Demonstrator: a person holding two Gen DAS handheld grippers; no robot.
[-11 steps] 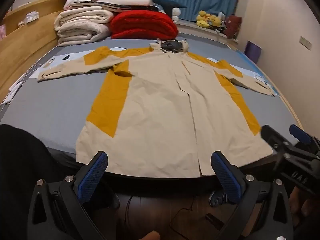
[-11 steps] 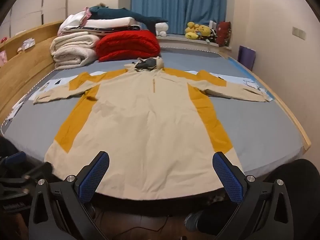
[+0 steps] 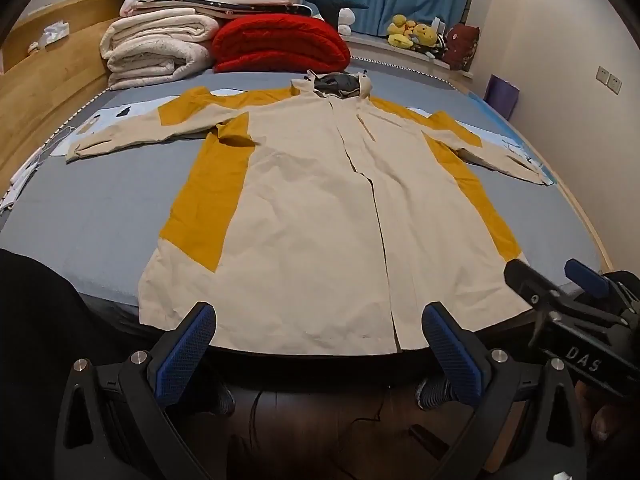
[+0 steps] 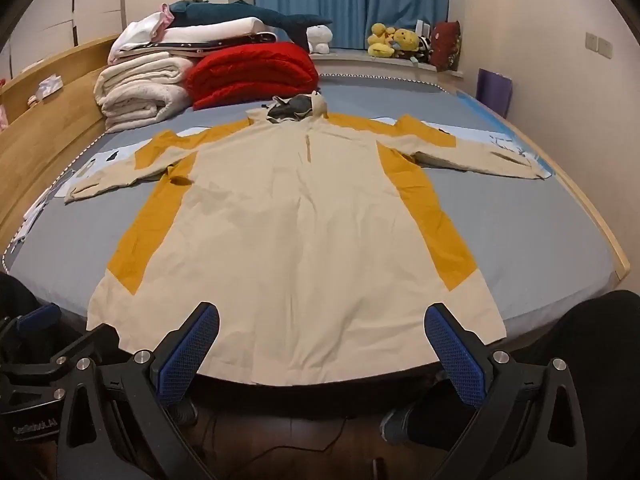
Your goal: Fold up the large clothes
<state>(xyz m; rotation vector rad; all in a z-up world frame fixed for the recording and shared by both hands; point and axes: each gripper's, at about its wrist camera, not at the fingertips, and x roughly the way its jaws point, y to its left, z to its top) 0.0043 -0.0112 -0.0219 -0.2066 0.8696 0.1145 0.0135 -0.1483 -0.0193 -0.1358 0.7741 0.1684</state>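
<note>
Left-wrist view: the coat is seen spread flat on the bed just ahead of both released tongs, hardly changed from a moment earlier, so folding is judged not yet begun.

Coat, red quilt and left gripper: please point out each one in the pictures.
Coat [image 4: 304, 248], right wrist view, on the beige front panel.
Red quilt [image 4: 256, 70], right wrist view, on its top fold.
Left gripper [image 3: 320, 352], left wrist view, midway between its fingertips.
</note>
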